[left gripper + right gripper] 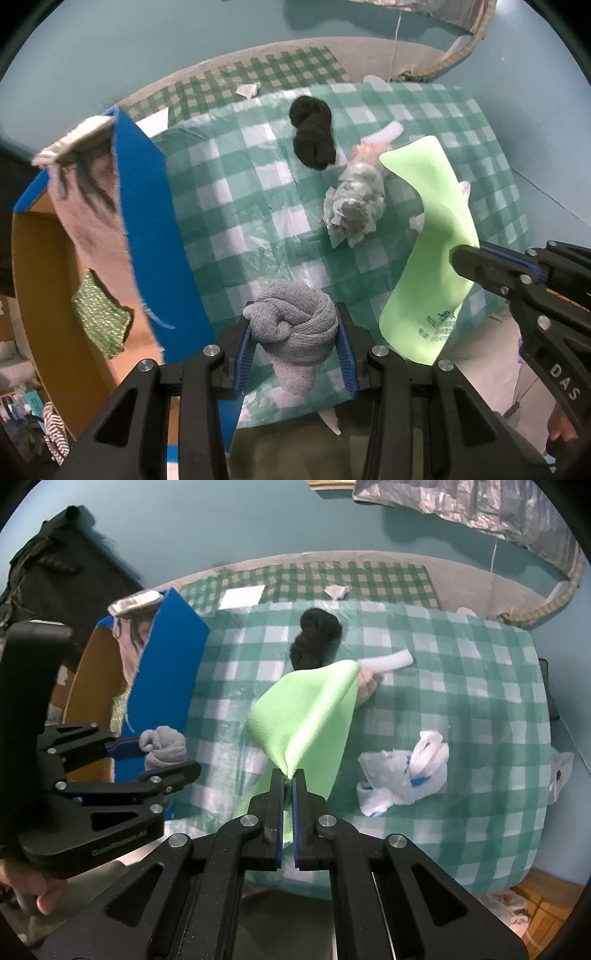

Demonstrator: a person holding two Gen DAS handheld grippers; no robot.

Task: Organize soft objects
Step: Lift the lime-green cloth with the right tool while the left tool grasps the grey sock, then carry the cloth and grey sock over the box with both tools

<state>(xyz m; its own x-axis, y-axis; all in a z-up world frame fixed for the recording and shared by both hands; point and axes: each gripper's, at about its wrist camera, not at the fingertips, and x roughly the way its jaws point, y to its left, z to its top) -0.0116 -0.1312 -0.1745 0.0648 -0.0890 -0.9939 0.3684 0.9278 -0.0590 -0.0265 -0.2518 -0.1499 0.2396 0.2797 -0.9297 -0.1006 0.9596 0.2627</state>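
My left gripper (pixel 295 332) is shut on a rolled grey sock (pixel 295 332) and holds it above the table beside the blue-edged cardboard box (pixel 155 221). It also shows in the right wrist view (pixel 162 747). My right gripper (pixel 288 775) is shut on a light green foam sheet (pixel 310 712) that hangs folded above the table; the sheet also shows in the left wrist view (pixel 432 240). A black rolled sock (pixel 314 133) lies at the far side of the checked tablecloth (pixel 236 206). A crumpled plastic bag (pixel 354 203) lies mid-table.
A pinkish cloth (pixel 92 206) drapes over the box wall, and a green knit piece (pixel 99 317) lies inside. A white plastic bag (pixel 402 771) lies on the right of the table. A white tube (pixel 388 662) lies at the back.
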